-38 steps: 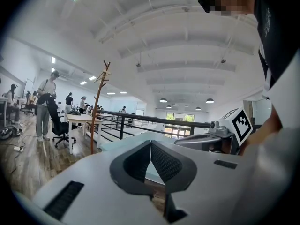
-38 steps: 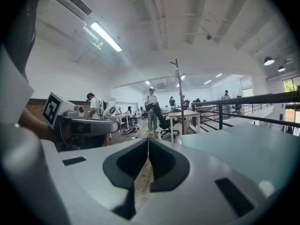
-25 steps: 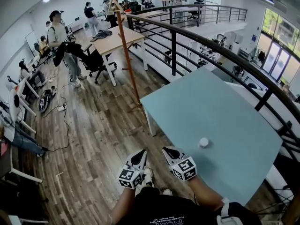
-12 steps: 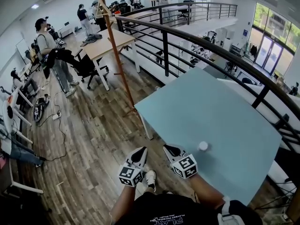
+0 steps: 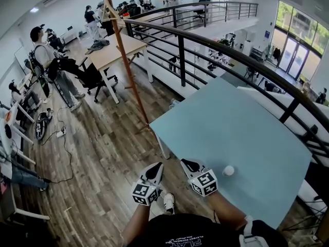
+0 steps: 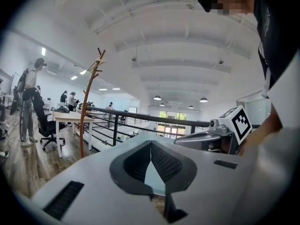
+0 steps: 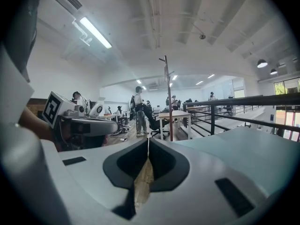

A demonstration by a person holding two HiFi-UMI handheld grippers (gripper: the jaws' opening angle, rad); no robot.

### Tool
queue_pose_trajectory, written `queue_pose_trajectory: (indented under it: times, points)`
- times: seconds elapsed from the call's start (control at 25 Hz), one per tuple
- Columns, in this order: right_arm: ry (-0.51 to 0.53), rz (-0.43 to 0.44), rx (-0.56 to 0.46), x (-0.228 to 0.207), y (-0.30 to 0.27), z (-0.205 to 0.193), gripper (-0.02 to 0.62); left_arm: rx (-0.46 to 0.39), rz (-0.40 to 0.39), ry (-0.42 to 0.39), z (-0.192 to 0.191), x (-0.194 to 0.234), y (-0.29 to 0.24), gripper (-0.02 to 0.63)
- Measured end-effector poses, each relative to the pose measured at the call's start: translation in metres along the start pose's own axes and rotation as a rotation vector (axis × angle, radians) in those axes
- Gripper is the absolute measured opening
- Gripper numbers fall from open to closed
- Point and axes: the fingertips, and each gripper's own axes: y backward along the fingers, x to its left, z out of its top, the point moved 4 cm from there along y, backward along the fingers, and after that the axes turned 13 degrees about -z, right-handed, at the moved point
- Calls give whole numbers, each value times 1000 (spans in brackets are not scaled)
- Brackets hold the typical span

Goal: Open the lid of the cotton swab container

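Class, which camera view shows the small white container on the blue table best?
The head view: the white container sits in full view on the blue table, near the right gripper. Neither gripper view shows it.

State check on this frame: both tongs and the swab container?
left tongs: shut, empty.
right tongs: shut, empty, apart from the container.
container: standing on the table near its front edge, touched by neither tongs; lid too small to tell whether it is open.
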Motion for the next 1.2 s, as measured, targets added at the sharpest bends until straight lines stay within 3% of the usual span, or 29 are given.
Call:
queue_pose_trajectory:
  times: [0.64,1.08,1.2]
  points:
    - [-43,-143,12,-17,-73,13,20,29,-151,12,17,84,-52,12]
    - [-71,-375,-18,-66,-59,21,20,40,-337,-18,22,94,-104,12]
    - [-74,-473,-21,-78,-39,18,20,48,-396,-6,22,81,-117,12]
